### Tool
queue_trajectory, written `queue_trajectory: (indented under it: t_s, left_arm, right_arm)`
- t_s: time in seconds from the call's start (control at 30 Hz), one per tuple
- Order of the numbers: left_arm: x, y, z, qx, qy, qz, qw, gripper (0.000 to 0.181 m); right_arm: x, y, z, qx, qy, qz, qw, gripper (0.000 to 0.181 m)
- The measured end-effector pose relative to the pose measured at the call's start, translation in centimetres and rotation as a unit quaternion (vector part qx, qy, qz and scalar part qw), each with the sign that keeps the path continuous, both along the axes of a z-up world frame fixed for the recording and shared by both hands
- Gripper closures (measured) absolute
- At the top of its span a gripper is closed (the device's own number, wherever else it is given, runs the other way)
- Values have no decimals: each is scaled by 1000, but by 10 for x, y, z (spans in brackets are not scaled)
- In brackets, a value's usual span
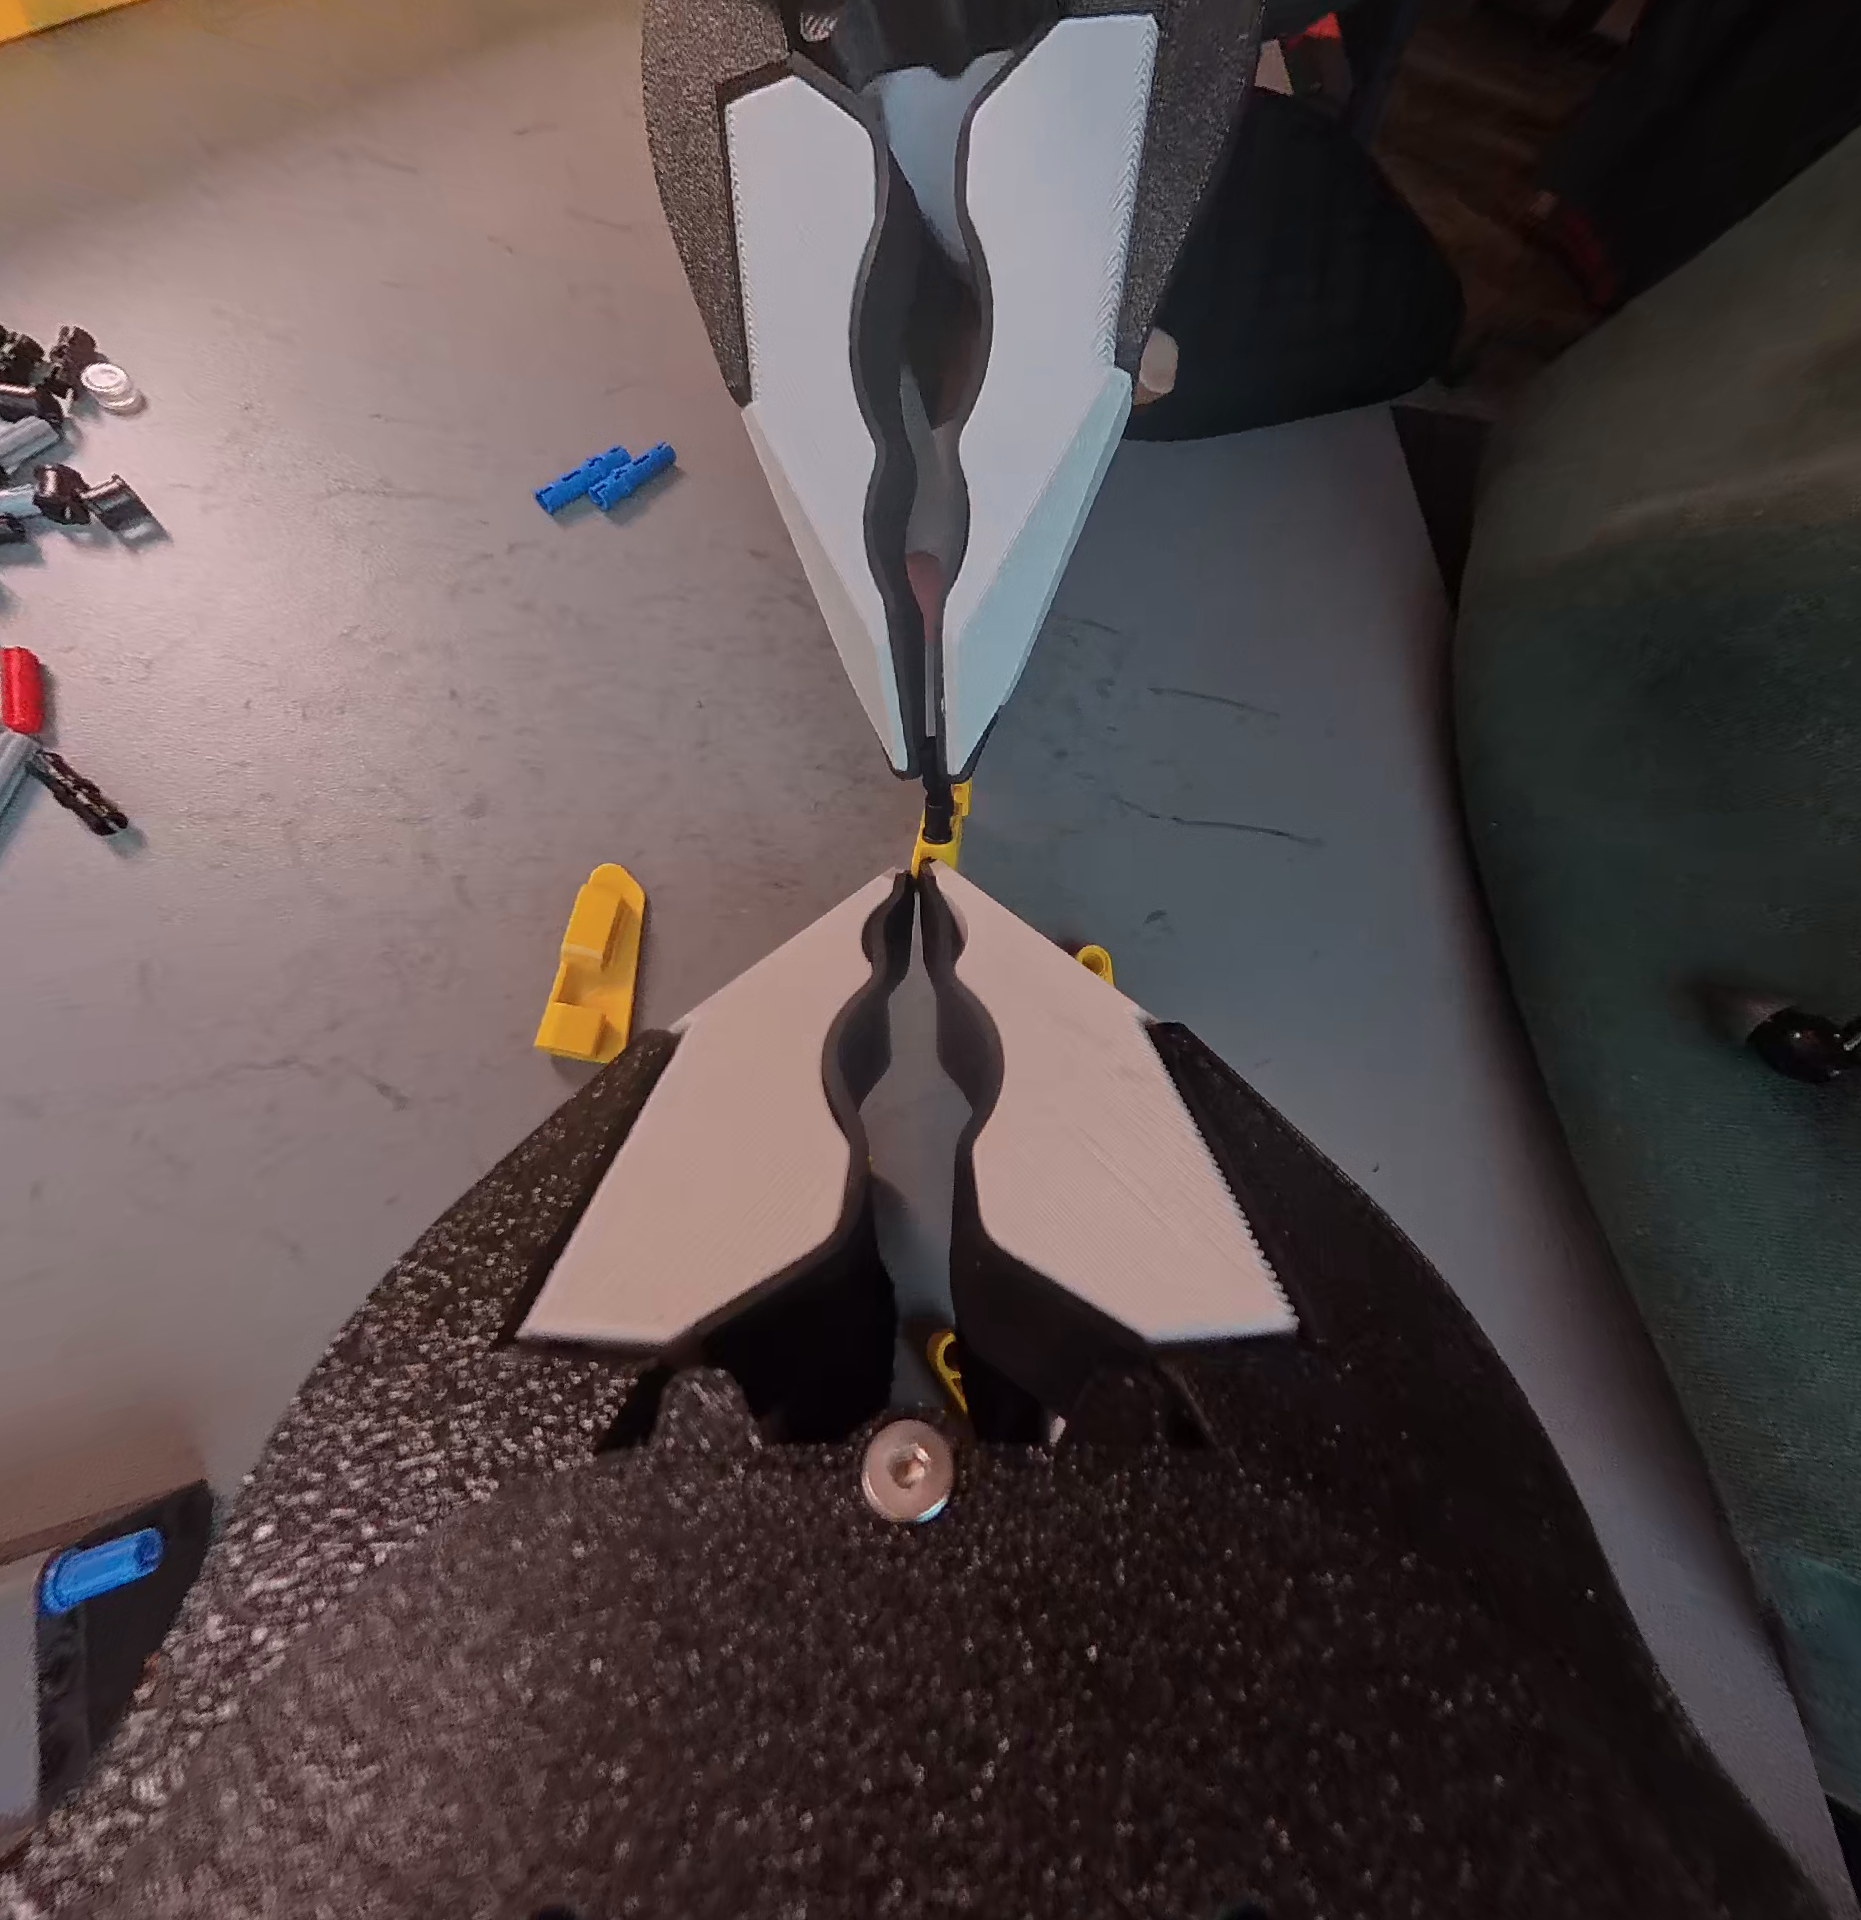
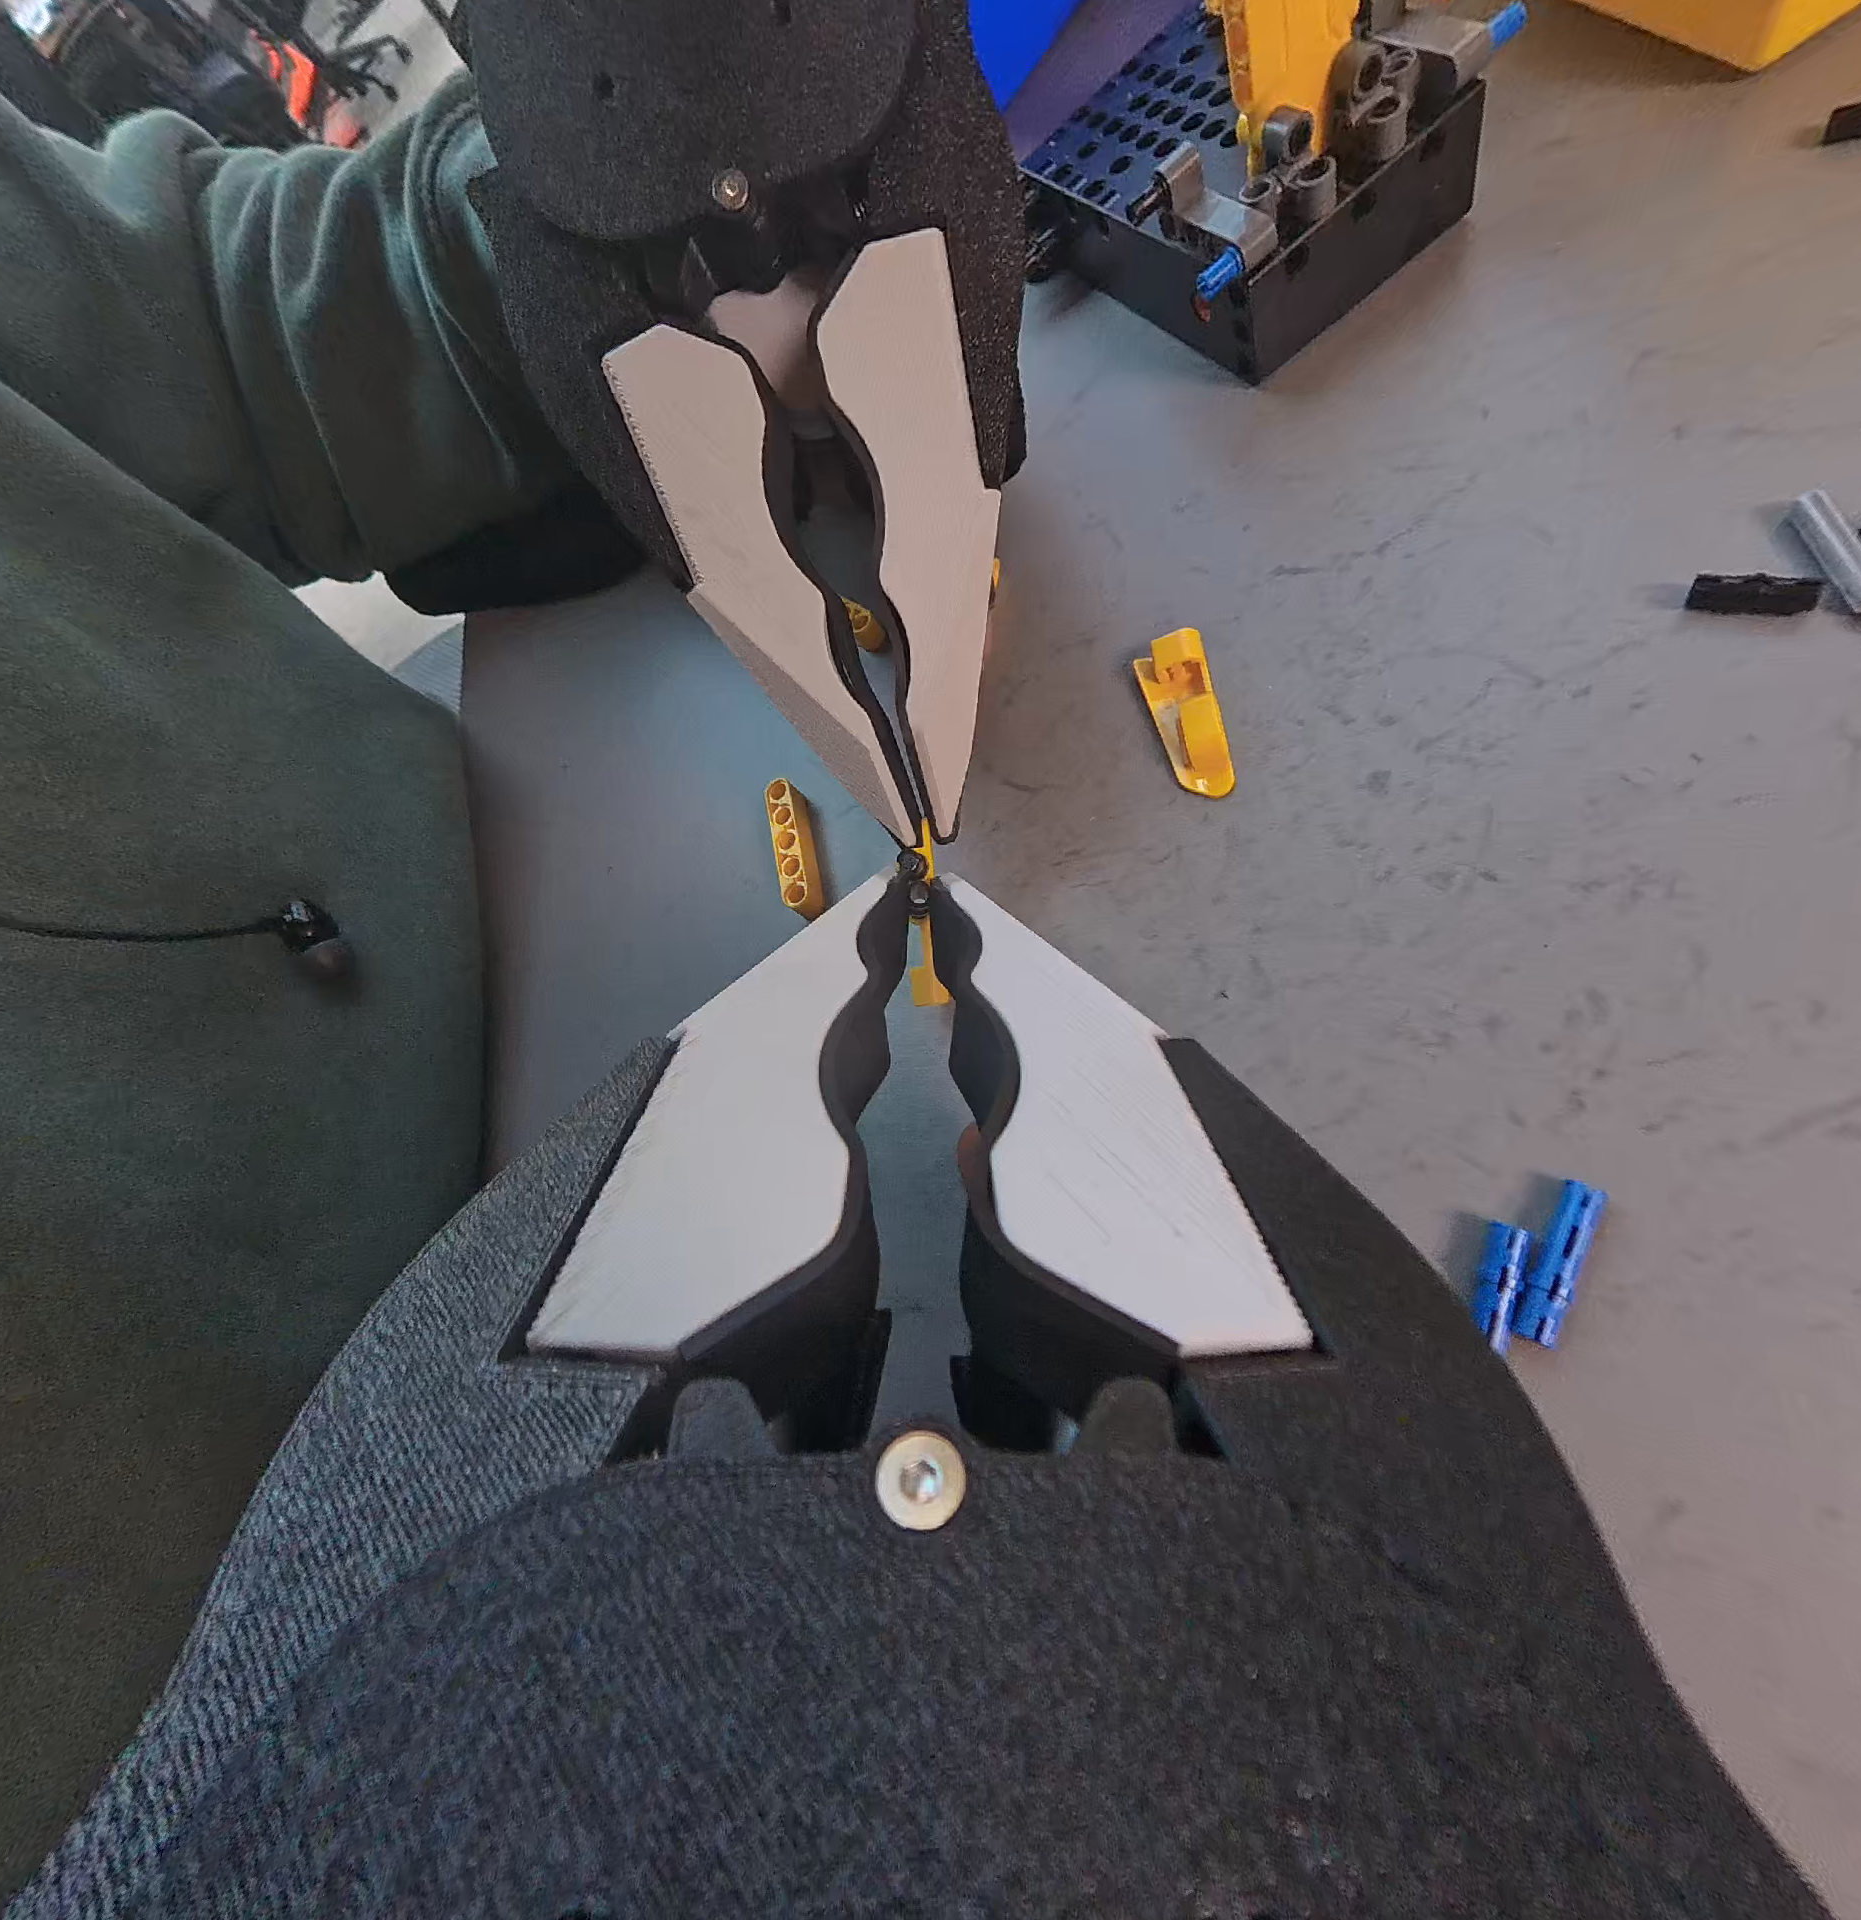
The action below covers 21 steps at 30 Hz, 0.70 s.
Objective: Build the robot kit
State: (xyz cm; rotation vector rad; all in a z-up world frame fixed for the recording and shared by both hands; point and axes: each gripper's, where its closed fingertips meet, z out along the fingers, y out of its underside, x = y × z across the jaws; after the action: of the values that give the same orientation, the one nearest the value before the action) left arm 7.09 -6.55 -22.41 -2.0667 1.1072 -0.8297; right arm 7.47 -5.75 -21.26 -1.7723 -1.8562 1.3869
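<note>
The left gripper [image 1: 918, 881] has its jaws closed on a small yellow beam [image 1: 941, 836], held above the grey table [image 1: 386, 260]. The right gripper [image 2: 918, 885], tip to tip with it, pinches a black pin [image 2: 913, 868] seated at the beam's end. Blue pins [image 1: 606, 480], a yellow panel [image 1: 593, 966] and another yellow beam [image 2: 793, 847] lie nearby.

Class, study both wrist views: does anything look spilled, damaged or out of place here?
Nothing looks damaged. Small building pieces lie scattered loose on the grey table, and a yellow wedge piece lies on its side.
</note>
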Motion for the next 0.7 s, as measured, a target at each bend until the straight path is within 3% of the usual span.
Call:
queue_trajectory:
  t_s: [0.2, 0.37, 0.57, 0.7]
  left_arm:
    - [-2, -1, -8, 10, 33, -6, 999, 181]
    - [-1, -2, -9, 11, 36, -8, 999, 181]
    - [0, -2, -10, 19, 44, -10, 999, 181]
    - [0, -2, -10, 22, 46, -11, 999, 181]
  right_arm:
    - [0, -2, -5, 59, -13, 2, 998, 178]
    - [3, -2, -7, 138, -57, 54, 987, 178]
    - [2, -4, -7, 291, -120, 193, 929, 179]
    - [1, -6, -7, 341, -146, 260, 891, 179]
